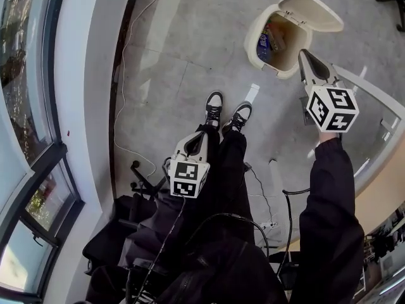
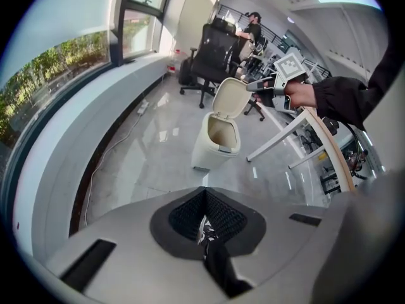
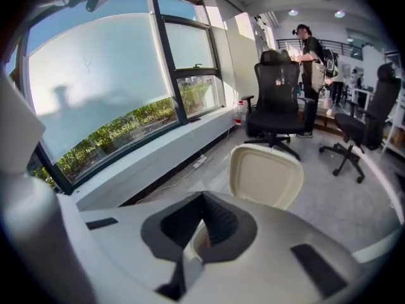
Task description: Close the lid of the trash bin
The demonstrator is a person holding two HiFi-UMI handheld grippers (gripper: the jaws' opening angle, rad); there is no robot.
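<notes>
Left gripper (image 1: 202,138) and right gripper (image 1: 304,57) clenched, empty; right gripper beside the raised lid (image 1: 313,11) of a cream plastic trash bin (image 1: 251,43); head view shows litter (image 1: 269,40) inside.

The right claw (image 3: 202,202), jaws together, points at the raised lid (image 3: 266,176).

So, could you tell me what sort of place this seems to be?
Most likely an office: rolling desk chairs, a white desk, a long run of windows and a small trash bin.

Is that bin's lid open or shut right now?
Open. The lid stands tipped back from the trash bin, and the head view sees rubbish inside.
</notes>
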